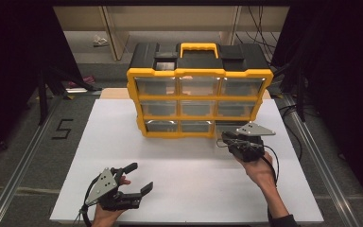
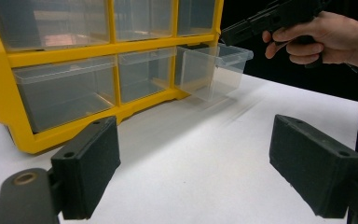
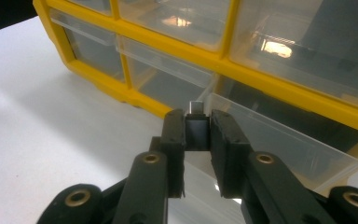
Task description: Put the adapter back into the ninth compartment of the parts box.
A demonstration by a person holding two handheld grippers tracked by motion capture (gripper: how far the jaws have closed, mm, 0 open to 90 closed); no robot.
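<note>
The right hand-held gripper (image 3: 197, 135) pinches the front lip of a clear drawer (image 2: 214, 70), pulled partway out of the yellow organiser's (image 1: 198, 101) bottom-right slot; the left hand-held gripper (image 1: 137, 177) rests spread on the white tabletop (image 1: 194, 179).

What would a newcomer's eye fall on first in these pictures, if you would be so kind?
First the yellow-and-black drawer cabinet, standing at the far middle of the white table with three rows of clear drawers. Next, its bottom-right drawer pulled partly out, with the right gripper shut on a small dark block at the drawer's front edge. The left gripper rests open near the table's near-left edge.
</note>
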